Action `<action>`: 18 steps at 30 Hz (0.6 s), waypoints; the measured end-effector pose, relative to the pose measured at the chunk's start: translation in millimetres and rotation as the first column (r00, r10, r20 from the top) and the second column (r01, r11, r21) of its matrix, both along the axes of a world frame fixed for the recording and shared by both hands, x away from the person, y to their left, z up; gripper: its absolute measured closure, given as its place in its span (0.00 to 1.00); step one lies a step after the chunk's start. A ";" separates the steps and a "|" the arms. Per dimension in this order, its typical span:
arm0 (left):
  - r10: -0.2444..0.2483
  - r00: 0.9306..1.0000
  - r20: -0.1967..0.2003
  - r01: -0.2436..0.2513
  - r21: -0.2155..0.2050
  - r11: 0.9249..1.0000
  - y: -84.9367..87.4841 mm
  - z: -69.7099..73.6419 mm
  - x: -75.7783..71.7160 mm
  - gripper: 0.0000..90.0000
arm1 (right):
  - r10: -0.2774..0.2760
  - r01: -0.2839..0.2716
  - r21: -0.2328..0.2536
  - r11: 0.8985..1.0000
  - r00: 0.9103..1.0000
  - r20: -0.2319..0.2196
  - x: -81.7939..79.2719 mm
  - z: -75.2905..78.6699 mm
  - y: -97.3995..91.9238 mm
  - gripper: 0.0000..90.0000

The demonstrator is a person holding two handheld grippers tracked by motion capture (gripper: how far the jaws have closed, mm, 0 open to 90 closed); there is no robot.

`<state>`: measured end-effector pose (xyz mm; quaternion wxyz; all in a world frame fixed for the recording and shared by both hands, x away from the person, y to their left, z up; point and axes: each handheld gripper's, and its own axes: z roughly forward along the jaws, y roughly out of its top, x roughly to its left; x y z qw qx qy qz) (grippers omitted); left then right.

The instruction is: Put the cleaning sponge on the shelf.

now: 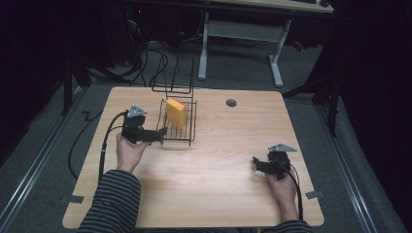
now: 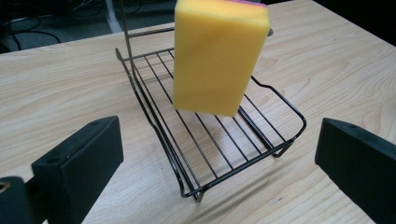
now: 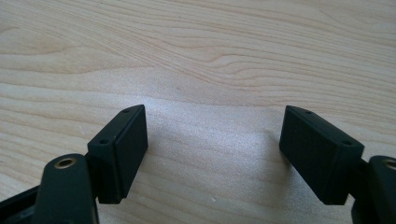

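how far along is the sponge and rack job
Done, by the look of it: the yellow rectangular sponge stands on end in the black wire rack on the wooden table. In hand: nothing; the left tool is open just short of the rack, with nothing between its jaws. The right tool is open over bare table. Left: probably only pulling the left tool away.

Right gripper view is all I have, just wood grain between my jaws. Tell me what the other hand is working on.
Observer: The left gripper is at a black wire rack, jaws open.
Operator: Say what is in the rack.
Observer: A yellow sponge stands on end in it, leaning toward the rack's tall back.
Operator: Report whether the left jaws touch that sponge.
Observer: No. In the left gripper view both jaws stand apart, short of the rack, nothing between them.
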<state>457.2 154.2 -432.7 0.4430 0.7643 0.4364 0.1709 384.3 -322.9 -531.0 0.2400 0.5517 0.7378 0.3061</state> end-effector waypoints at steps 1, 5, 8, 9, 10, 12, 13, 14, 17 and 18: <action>0.000 1.000 0.000 0.000 0.000 1.000 0.0 0.0 0.0 0.02 | 0.000 0.000 0.000 1.000 1.000 0.000 0.0 0.0 0.0 0.26; 0.007 1.000 0.007 -0.007 -0.017 1.000 10.7 3.0 -8.5 0.03 | 0.000 0.000 0.000 1.000 1.000 0.000 0.0 0.0 0.0 0.26; 0.006 1.000 0.006 -0.006 -0.029 1.000 15.5 4.2 -12.5 0.04 | 0.000 0.000 0.000 1.000 1.000 0.000 0.0 0.0 0.0 0.26; 0.018 1.000 0.011 -0.017 -0.035 0.999 20.3 5.9 -16.4 0.04 | 0.000 0.000 0.000 1.000 1.000 0.000 0.0 0.0 0.0 0.26; 0.018 1.000 0.011 -0.017 -0.035 0.999 20.3 5.9 -16.4 0.04 | 0.000 0.000 0.000 1.000 1.000 0.000 0.0 0.0 0.0 0.26; 0.032 0.999 0.026 -0.031 -0.048 0.998 28.6 9.2 -22.1 0.04 | 0.000 0.000 0.000 1.000 1.000 0.000 0.0 0.0 0.0 0.26; 0.032 0.999 0.026 -0.031 -0.048 0.998 28.6 9.2 -22.1 0.04 | 0.000 0.000 0.000 1.000 1.000 0.000 0.0 0.0 0.0 0.26; 0.036 0.999 0.029 -0.035 -0.056 0.998 31.2 10.0 -23.9 0.04 | 0.000 0.000 0.000 1.000 1.000 0.000 0.0 0.0 0.0 0.26; 0.054 0.998 0.044 -0.050 -0.075 0.996 40.6 12.8 -31.3 0.04 | 0.000 0.000 0.000 1.000 1.000 0.000 0.0 0.0 0.0 0.26; 0.054 0.998 0.044 -0.050 -0.075 0.996 40.6 12.8 -31.3 0.04 | 0.000 0.000 0.000 1.000 1.000 0.000 0.0 0.0 0.0 0.26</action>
